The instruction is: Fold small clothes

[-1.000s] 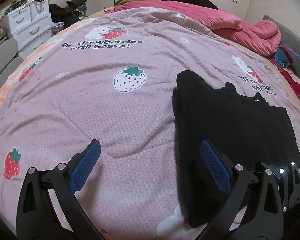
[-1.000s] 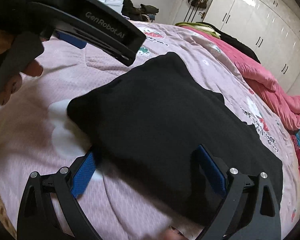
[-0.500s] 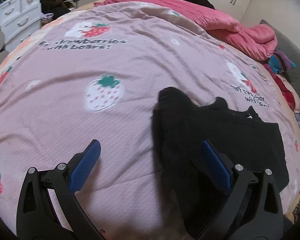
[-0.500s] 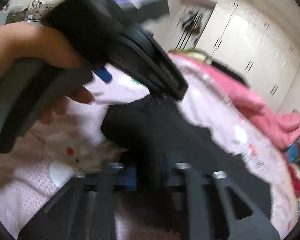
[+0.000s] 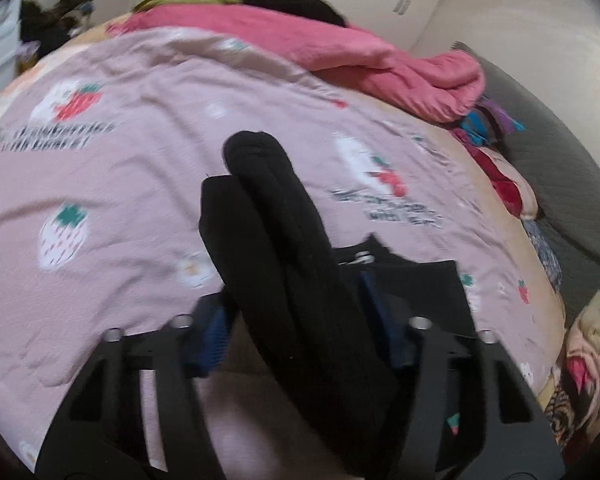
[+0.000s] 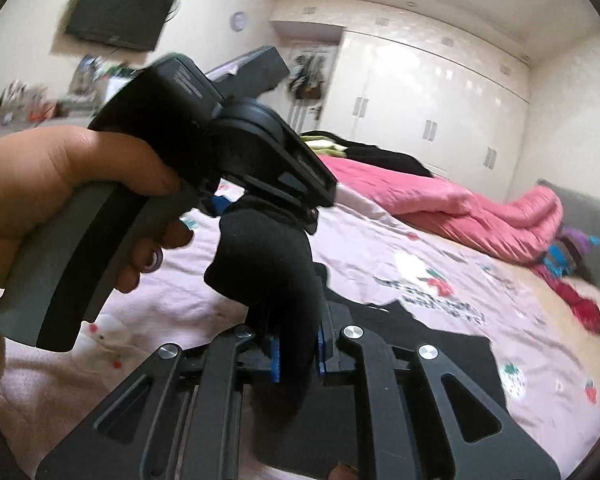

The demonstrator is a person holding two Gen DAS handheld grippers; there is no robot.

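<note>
Black garment [image 5: 276,240] is bunching up btwn both grippers' blue pads (edge lifted off bedspread [image 5: 120,184]); left gripper [image 5: 300,328] & right gripper [image 6: 296,352] are both clamping it.

Your left gripper [image 5: 300,332] and right gripper [image 6: 298,354] both clamp folds of the black garment [image 5: 276,240], blue pads [image 6: 275,358] pressed against the cloth. Your left hand [image 6: 60,184] wraps the grey handle, fingers curled round its front, raised above the bed beside the right gripper.
</note>
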